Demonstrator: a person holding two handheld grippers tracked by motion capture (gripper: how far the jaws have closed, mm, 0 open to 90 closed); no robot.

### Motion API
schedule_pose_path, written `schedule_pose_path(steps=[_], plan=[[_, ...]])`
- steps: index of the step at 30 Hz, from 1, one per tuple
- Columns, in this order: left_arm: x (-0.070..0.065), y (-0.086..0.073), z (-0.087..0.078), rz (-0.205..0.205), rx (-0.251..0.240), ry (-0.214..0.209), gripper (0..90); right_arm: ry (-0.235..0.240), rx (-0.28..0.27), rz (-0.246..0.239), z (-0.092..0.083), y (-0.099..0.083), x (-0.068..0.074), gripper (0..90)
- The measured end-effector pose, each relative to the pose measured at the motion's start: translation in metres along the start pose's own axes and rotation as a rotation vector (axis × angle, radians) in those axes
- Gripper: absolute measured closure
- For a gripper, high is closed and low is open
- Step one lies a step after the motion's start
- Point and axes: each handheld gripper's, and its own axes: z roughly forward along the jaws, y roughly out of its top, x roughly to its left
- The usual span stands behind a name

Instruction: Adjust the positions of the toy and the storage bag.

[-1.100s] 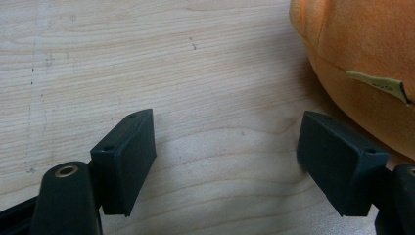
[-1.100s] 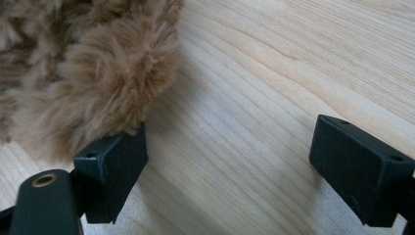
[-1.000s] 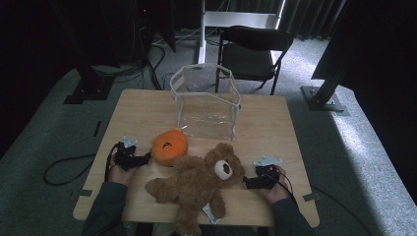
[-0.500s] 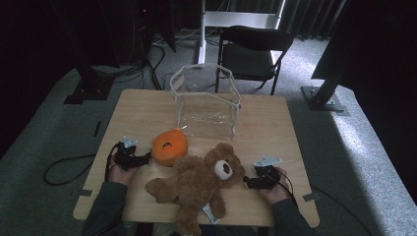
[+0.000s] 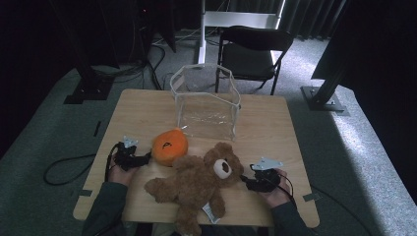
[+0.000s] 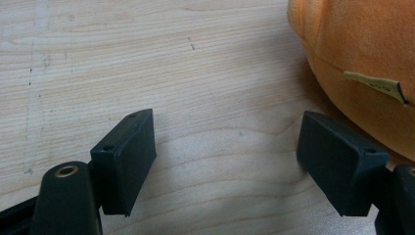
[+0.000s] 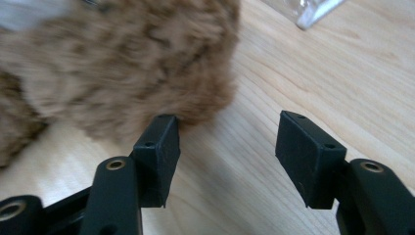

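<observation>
Our right gripper (image 5: 244,180) sits at the near right of the wooden table (image 5: 275,128), held in our right hand (image 5: 275,189), with its tips just at the head of the brown teddy bear (image 5: 196,182). Its jaws have just been closing, yet in the right gripper view (image 7: 222,142) we see a clear gap between them with bare wood showing through; one jaw's tip touches the bear's blurred fur (image 7: 137,68), and nothing is pinched between the pads. Our left gripper (image 5: 147,158) rests at the near left of the table in our left hand (image 5: 120,169), pointing toward the orange plush toy (image 5: 169,146). From the left gripper view (image 6: 222,147) its jaws stand wide apart over bare wood, and the orange plush (image 6: 362,63) lies just beside the right-hand jaw, not between the two. We see the bear lying sprawled on the near middle of the table, its head toward our right gripper, with the orange plush touching it behind its shoulder. Behind both toys stands a clear plastic bin (image 5: 206,101), upright, near the table's far edge.
</observation>
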Motion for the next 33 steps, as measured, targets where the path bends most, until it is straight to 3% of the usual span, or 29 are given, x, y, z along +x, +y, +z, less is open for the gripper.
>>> schedule_pose_path(steps=[6,13,18,22,24,29,33], plan=[[0.000,0.000,0.000,0.000,0.000,0.000,22.9,0.035,-0.063,-0.005,-0.013,0.011,0.011,35.4],[0.000,0.000,0.000,0.000,0.000,0.000,23.0,0.095,-0.133,-0.064,-0.012,0.034,0.041,28.7],[0.000,0.000,0.000,-0.001,-0.001,0.001,23.0,0.062,-0.129,-0.104,-0.002,0.043,0.054,24.0],[-0.003,0.000,-0.005,-0.003,0.022,0.003,28.3,0.010,-0.113,-0.142,0.001,0.044,0.058,31.7],[-0.004,0.002,-0.012,-0.013,0.018,-0.040,38.6,0.013,-0.120,-0.143,0.001,0.044,0.056,34.4],[-0.010,0.009,-0.032,-0.018,-0.042,-0.116,39.9,0.005,-0.120,-0.137,0.003,0.044,0.054,36.6],[-0.021,0.014,-0.051,0.019,-0.092,-0.158,39.7,-0.013,-0.118,-0.130,0.004,0.045,0.050,37.0]])
